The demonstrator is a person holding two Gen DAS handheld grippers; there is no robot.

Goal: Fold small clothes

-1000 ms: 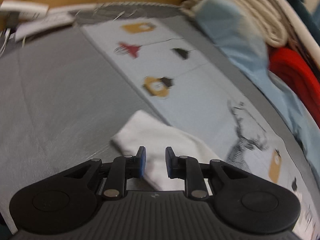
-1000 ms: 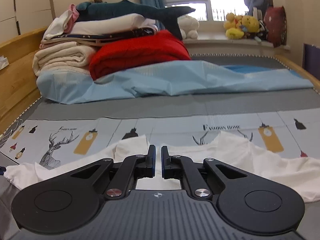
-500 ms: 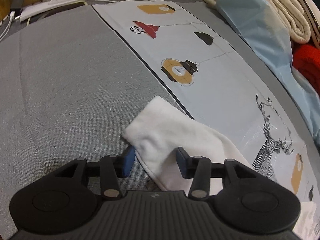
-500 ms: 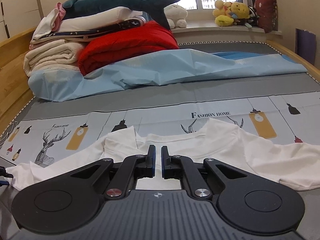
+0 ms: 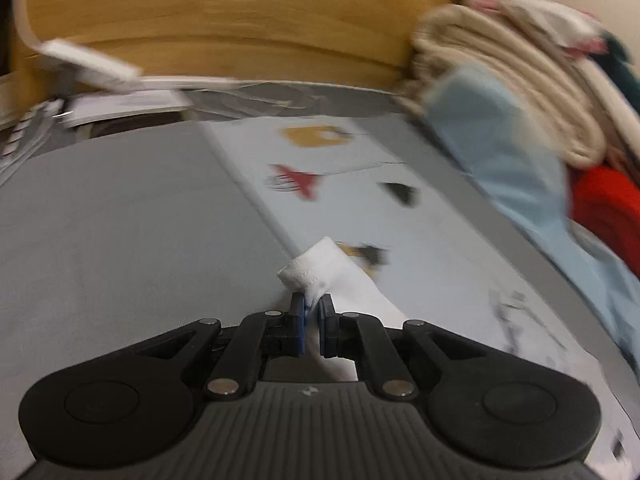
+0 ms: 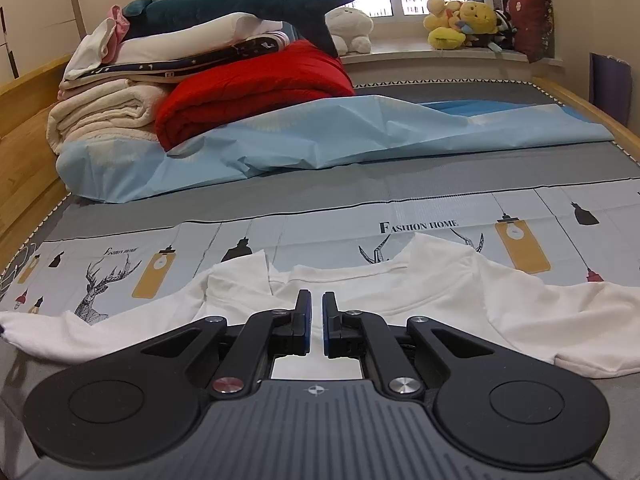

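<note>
A small white long-sleeved shirt [image 6: 400,292] lies spread on the printed sheet [image 6: 440,216], neck away from me, sleeves out to both sides. My left gripper [image 5: 312,312] is shut on the cuff of the shirt's left sleeve [image 5: 320,270] and holds it lifted off the bed. My right gripper [image 6: 316,312] hovers over the shirt's chest with its jaws nearly together and nothing between them. The left sleeve end [image 6: 24,330] shows at the left edge of the right wrist view.
A crumpled light blue sheet [image 6: 360,136], a red blanket [image 6: 256,88] and a stack of folded bedding with a plush shark [image 6: 240,4] lie behind. A wooden bed frame [image 5: 224,20] and a white power strip [image 5: 92,66] are beyond the left gripper. Plush toys [image 6: 464,20] sit on the windowsill.
My left gripper has closed on the sleeve cuff and lifted it; half a second ago it was open around it. The right gripper has moved slightly closer over the shirt.
</note>
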